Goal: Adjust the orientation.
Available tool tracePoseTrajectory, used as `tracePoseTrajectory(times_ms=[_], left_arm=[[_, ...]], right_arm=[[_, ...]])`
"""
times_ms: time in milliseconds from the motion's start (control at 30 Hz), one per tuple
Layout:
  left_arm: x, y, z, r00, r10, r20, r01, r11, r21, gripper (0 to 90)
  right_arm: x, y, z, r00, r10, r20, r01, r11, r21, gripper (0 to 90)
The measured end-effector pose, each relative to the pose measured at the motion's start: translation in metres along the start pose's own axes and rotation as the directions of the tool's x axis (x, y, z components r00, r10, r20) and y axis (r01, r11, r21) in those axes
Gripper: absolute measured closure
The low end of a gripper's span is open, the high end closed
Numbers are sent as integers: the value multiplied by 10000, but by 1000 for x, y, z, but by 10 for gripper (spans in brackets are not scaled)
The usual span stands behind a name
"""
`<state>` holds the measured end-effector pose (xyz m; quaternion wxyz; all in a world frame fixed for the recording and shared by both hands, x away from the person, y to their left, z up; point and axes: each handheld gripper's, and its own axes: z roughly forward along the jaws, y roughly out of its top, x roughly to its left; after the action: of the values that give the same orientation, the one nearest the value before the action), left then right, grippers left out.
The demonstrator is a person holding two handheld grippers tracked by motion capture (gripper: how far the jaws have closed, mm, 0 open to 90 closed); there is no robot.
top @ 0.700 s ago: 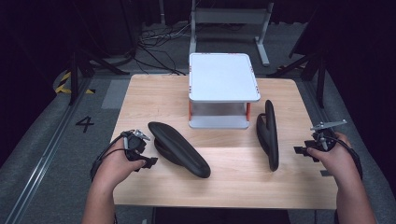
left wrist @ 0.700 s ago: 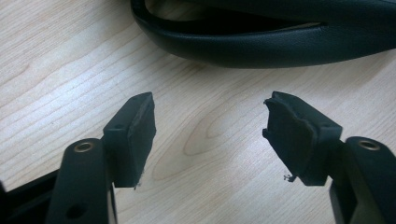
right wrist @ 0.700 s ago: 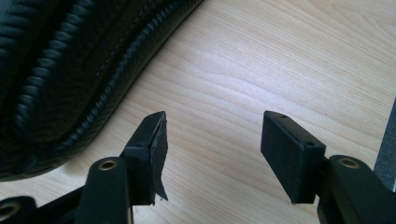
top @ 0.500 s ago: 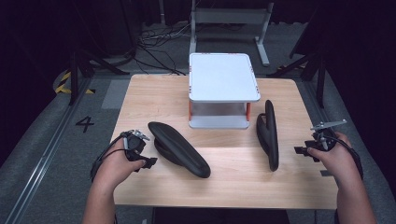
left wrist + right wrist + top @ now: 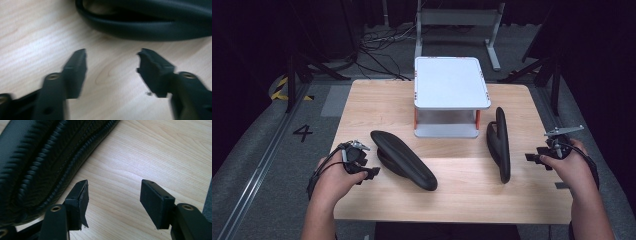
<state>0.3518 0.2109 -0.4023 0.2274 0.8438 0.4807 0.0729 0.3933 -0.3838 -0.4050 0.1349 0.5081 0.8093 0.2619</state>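
Both shoes black – right one's sole ridged. Table pale wood grain. Rack white, orange posts. Gripper jaws black.

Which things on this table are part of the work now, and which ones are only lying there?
In the work:
- left black shoe, lying flat beside the open left gripper
- right black shoe, on its side near the open right gripper

Only lying there:
- white two-level rack
- wooden table, which bears everything
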Motion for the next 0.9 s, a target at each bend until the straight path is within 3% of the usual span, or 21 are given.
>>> tracePoseTrajectory(times_ms=[33,67,100,133,167,233,367,533,700,900], left_arm=[[-1,1,-1,9997,181,-159,-177,9996,220,491],[-2,2,0,9995,302,-100,-300,9993,223,572],[-2,2,0,9995,302,-100,-300,9993,223,604],[-3,4,3,9981,574,213,-580,9980,260,604],[-4,5,7,9978,608,264,-618,9973,384,694],[-5,6,12,9965,817,197,-829,9945,637,726],[-7,7,22,9954,894,355,-924,9912,949,757],[-10,11,35,9948,916,454,-967,9874,1252,887],[-17,15,50,9919,958,830,-1075,9828,1504,900],[-23,19,57,9891,864,1194,-1043,9827,1533,900]], right_arm=[[0,0,0,10000,14,-2,-14,10000,-22,407],[1,0,-1,10000,31,-13,-31,10000,-48,407],[1,0,-1,10000,31,-13,-31,10000,-48,407],[0,0,-1,10000,0,-41,-1,10000,-86,407],[0,0,-2,9999,72,-85,-73,9999,-135,407],[-1,-1,-3,9999,126,-68,-127,9998,-183,408],[-2,-2,-3,9998,178,-74,-179,9997,-185,406],[-1,-2,-2,9996,212,-160,-215,9996,-185,406],[0,-3,-1,9995,240,-190,-243,9996,-159,406],[-2,-6,-4,9993,352,-155,-355,9992,-184,405]])
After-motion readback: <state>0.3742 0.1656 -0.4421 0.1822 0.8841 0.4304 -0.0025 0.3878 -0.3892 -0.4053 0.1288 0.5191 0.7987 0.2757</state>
